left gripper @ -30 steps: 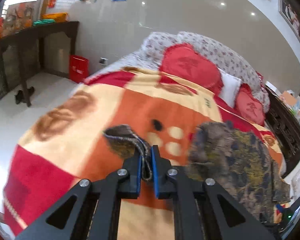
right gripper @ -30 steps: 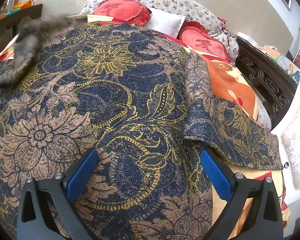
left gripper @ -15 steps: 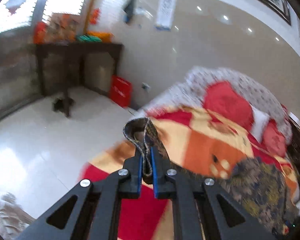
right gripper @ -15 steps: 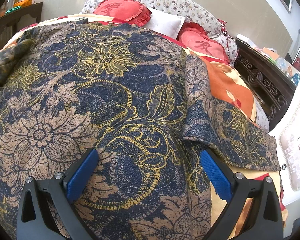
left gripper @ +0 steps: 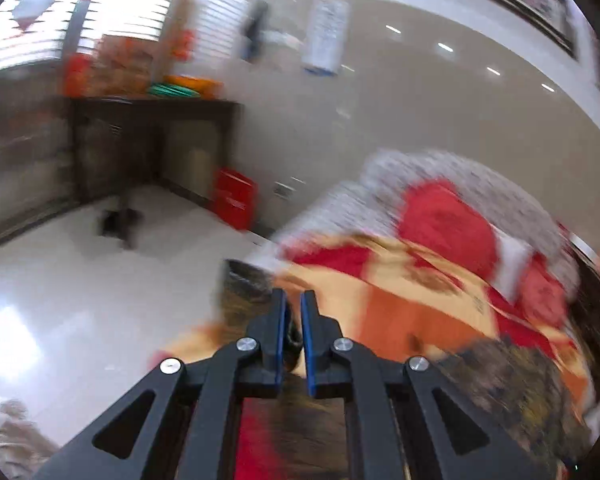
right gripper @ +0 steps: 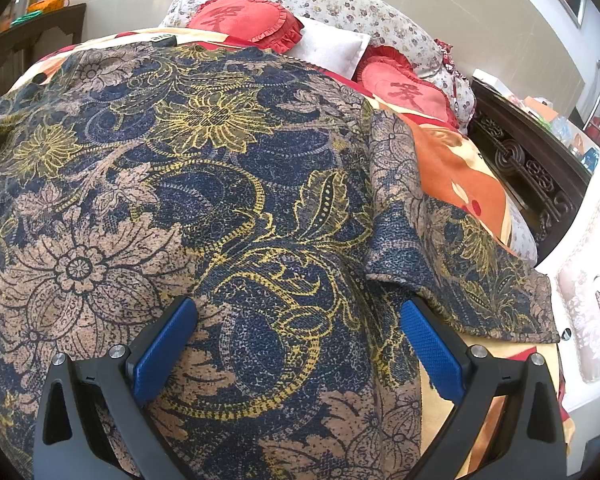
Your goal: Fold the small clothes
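Left claw (left gripper: 293, 304) pinches a fold of the flowered shirt (right gripper: 204, 200); right claw (right gripper: 296, 344) gapes wide over it, bed (right gripper: 452, 160) toward two o'clock.

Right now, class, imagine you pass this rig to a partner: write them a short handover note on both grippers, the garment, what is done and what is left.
Left gripper: jaws nearly closed on a bit of the floral garment, held out past the bed's edge; that view is blurred.
Right gripper: wide open, holding nothing, just over the garment's near part.
Garment: spread across the orange-and-red blanket, with its right sleeve lying out to the side.
Done: garment laid out, one part gripped.
Left: no finished fold shows. Probably bring the gripped part over the body, then fold the right sleeve in.
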Available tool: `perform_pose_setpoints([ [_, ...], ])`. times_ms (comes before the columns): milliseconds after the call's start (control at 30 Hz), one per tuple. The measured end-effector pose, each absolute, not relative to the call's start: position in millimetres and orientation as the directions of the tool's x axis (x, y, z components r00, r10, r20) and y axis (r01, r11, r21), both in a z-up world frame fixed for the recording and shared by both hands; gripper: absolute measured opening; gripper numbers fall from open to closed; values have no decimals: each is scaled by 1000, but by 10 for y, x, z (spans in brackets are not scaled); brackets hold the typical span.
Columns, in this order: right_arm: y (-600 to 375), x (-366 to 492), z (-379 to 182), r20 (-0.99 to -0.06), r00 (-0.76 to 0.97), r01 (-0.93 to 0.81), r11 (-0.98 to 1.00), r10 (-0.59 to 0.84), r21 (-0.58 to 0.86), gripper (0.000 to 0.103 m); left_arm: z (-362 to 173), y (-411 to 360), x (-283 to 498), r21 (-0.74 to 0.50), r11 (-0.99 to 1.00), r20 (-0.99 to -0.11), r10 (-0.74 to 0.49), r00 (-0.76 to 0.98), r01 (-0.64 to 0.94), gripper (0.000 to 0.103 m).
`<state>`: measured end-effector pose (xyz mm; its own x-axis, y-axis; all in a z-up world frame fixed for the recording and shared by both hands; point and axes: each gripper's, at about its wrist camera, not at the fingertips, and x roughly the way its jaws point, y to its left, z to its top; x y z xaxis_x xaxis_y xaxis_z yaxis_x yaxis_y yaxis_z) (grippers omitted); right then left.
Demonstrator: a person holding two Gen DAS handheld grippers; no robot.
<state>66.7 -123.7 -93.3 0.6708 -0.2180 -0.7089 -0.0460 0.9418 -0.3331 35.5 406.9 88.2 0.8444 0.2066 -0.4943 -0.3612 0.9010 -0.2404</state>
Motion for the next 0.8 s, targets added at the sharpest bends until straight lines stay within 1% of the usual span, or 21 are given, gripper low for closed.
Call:
perform_pose_setpoints([
  [67, -1236, 668, -934, -709, 670, -46, 942, -217, -332, 86, 826, 3658, 528, -230, 943, -490, 100, 866, -239, 8],
  [133, -1231, 666, -935, -709, 671, -46, 942, -218, -333, 86, 718, 3128, 760, -242, 966, -499, -47, 865, -87, 8],
  [267, -1226, 669, -938, -710, 670, -46, 942, -217, -332, 86, 359, 2174, 1181, -282, 956, -551, -228, 803, 78, 8],
  [367, -1235, 671, -935, -712, 669, -46, 944, -213, -326, 86, 120, 1549, 1390, -294, 944, -584, -304, 753, 153, 8],
  [433, -1238, 673, -934, -713, 668, -47, 944, -213, -325, 86, 0, 1224, 1437, -304, 936, -602, -333, 725, 178, 8],
  [500, -1246, 672, -933, -715, 667, -46, 945, -211, -323, 86, -22, 1058, 1371, -308, 934, -618, -343, 707, 184, 10],
  [567, -1249, 676, -936, -714, 667, -46, 945, -212, -324, 86, -21, 1071, 1288, -291, 940, -626, -327, 708, 177, 14],
  [600, -1249, 676, -936, -714, 667, -47, 945, -212, -324, 86, 15, 1180, 1207, -281, 946, -625, -310, 716, 163, 23],
  [633, -1255, 676, -935, -715, 667, -47, 945, -211, -323, 86, 75, 1383, 1091, -261, 957, -624, -266, 735, 124, 35],
  [667, -1251, 675, -935, -716, 666, -47, 946, -209, -320, 86, 109, 1571, 996, -242, 967, -623, -216, 752, 77, 43],
  [700, -1255, 679, -936, -717, 666, -46, 948, -206, -315, 86, 127, 1746, 932, -228, 973, -621, -171, 765, 32, 59],
  [733, -1258, 681, -937, -718, 666, -46, 949, -205, -313, 86, 176, 2071, 792, -211, 977, -618, -101, 779, -41, 74],
  [767, -1263, 679, -937, -718, 666, -46, 949, -204, -312, 86, 191, 2280, 723, -194, 977, -621, -50, 782, -91, 76],
  [800, -1262, 679, -938, -717, 666, -46, 948, -205, -314, 86, 217, 2482, 654, -167, 977, -628, -3, 778, -131, 76],
])
